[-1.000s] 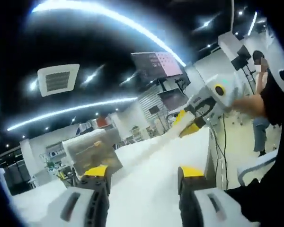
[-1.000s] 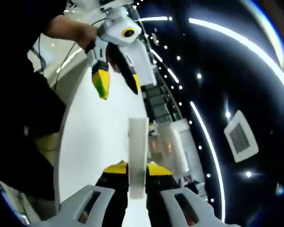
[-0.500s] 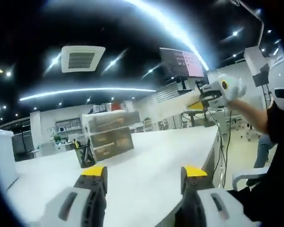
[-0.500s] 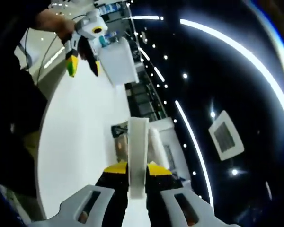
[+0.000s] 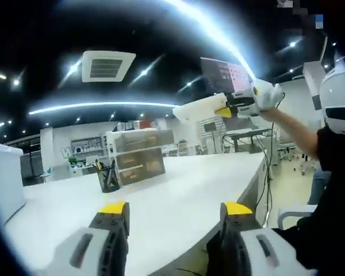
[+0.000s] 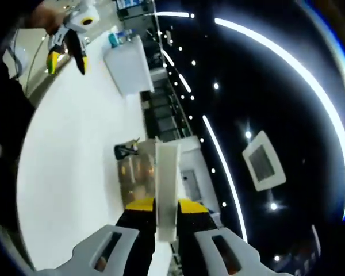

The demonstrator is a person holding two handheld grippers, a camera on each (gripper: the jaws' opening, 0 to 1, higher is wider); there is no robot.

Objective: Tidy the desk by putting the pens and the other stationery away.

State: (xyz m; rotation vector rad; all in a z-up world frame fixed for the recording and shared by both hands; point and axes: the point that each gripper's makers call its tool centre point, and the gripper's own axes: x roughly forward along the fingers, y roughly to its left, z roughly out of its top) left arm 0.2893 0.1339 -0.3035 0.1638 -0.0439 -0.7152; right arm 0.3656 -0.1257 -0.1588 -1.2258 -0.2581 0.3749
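Right claw (image 6: 165, 211) clamped on a flat white slab (image 6: 166, 190), likely an eraser or similar stationery, standing upright between the yellow-tipped jaws and raised well above the white counter (image 6: 69, 155). Seen too in the left gripper view: right claw (image 5: 225, 111) held high, the white slab (image 5: 195, 109) sticking out sideways from it. Left claw (image 5: 173, 211) spread wide, nothing between the jaws, hovering low over the counter (image 5: 178, 184).

Likely destinations near the far side of the counter: a black mesh pen holder (image 5: 108, 177) with pens inside, just beside a stack of translucent drawers (image 5: 139, 156). Same pair in the right gripper view: pen holder (image 6: 126, 151) and drawers (image 6: 135, 178), roughly in line with the slab.

To do the step well:
- Bring the slab down slowly toward the drawers or holder; level the wrist first.
- Keep the grip firm until the slab rests on or in something.
- If a drawer is the target, use the empty left claw to pull it open; whether any drawer is open cannot be told.
- Avoid knocking the holder, light and easily tipped.
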